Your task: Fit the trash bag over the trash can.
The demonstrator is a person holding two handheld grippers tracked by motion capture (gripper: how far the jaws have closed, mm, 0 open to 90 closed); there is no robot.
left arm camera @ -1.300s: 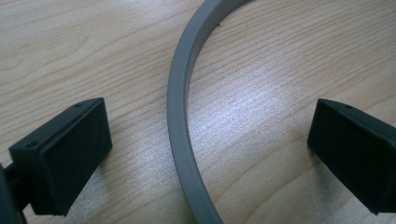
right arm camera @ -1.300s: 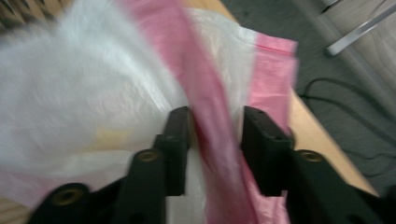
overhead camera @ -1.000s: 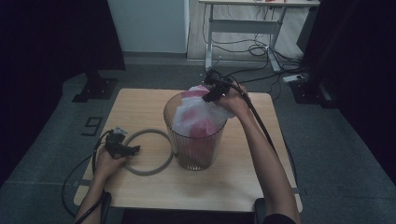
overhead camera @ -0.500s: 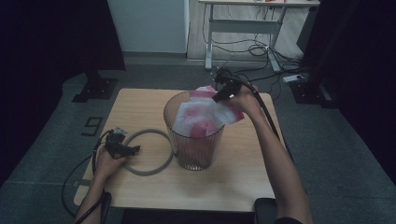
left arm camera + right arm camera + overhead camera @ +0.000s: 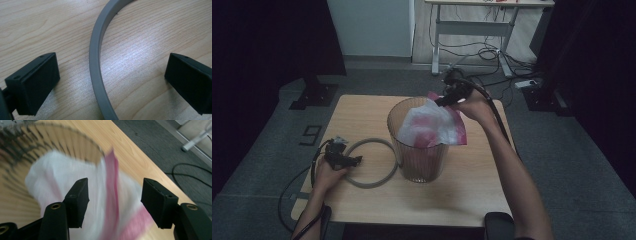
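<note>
on the wooden table point(image 5: 362, 120) stands a ribbed translucent bin point(image 5: 419, 150), with a white and pink plastic bag point(image 5: 432, 127) spilling out of its mouth and draped over the rim on the far right side. over that rim hangs the right gripper point(image 5: 441, 102), held in the person's right hand point(image 5: 474, 107); its jaws have just been opening and now stand apart, with a pink fold of the bag point(image 5: 110, 192) between them but not pressed by either pad. the left gripper point(image 5: 357, 161) rests on the table near the front left, jaws wide open, straddling the band of a grey ring point(image 5: 96, 62) that lies flat just beside the bin, neither pad touching it.
</note>
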